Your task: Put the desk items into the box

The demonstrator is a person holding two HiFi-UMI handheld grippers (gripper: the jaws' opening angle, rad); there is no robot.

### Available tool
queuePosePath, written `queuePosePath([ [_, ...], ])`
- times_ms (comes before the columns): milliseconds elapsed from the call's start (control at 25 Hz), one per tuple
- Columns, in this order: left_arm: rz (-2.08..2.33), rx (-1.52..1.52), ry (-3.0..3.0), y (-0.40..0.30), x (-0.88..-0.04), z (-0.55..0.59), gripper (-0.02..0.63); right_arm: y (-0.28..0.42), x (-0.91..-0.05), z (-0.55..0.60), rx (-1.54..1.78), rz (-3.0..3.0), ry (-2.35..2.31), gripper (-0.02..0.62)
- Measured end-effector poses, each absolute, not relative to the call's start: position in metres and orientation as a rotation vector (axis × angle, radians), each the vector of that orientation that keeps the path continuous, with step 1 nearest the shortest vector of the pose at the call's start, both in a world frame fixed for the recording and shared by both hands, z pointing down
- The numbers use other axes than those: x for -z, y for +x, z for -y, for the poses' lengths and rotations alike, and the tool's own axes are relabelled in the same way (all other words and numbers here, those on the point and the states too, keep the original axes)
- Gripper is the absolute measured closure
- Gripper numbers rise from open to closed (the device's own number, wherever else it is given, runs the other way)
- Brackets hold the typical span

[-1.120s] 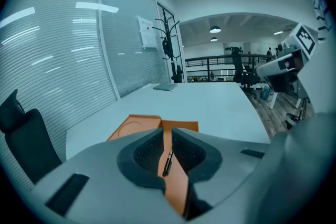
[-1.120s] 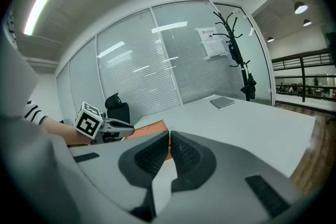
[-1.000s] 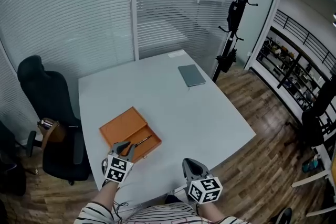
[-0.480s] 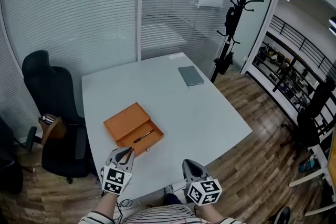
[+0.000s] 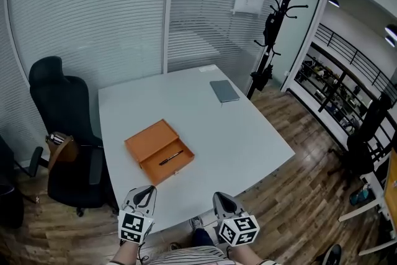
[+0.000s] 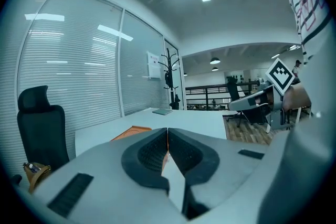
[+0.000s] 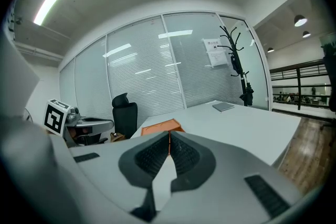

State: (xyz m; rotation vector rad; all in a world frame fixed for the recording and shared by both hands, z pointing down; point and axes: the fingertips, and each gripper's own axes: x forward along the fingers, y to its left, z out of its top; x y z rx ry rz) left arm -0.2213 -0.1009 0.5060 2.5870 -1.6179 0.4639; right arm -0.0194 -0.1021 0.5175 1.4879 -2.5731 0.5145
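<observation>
Orange box (image 5: pixel 159 151): it lies open near the front left of the white table (image 5: pixel 248 133), with the lid flat beside the tray. A pen (image 5: pixel 170 158) rests inside the tray.
Grey notebook (image 5: pixel 224 90): it lies flat near the far side of the table, well apart from the box. It is the only loose desk item I can make out.
Left gripper (image 5: pixel 147 190): I hold it just off the near table edge, pointing toward the box. Its jaws are pressed together with nothing between them.
Right gripper (image 5: pixel 218 197): it hangs beside the left one, also short of the table, with its jaws closed and empty.
Step in hand: I judge this to be a pause between picks. The pen looks boxed, the notebook does not, and neither claw is at work.
Next move: I would reach the right claw across the table and open its jaws. Then I would catch the thin notebook by an edge, since it lies flush on the surface. I cannot tell whether it fits the narrow tray.
</observation>
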Motion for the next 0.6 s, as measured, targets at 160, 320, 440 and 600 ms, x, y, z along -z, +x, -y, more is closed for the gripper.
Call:
queuePosePath([
  [160,1.616,-0.444,2.576,-0.223,-0.510,0.082,0.581,-0.028,-0.520,0.089,-0.506,2.590,1.464,0.571],
  [320,1.598,-0.429,2.570,-0.223,-0.515,0.064,0.581,-0.037,-0.520,0.081,-0.495,2.597,1.441,0.571],
  [440,1.579,-0.429,2.568,-0.222,-0.520,0.056,0.581,-0.042,-0.521,0.078,-0.490,2.591,1.432,0.571],
  [600,1.573,-0.431,2.552,-0.224,-0.525,0.050,0.581,-0.050,-0.522,0.072,-0.484,2.596,1.416,0.571],
])
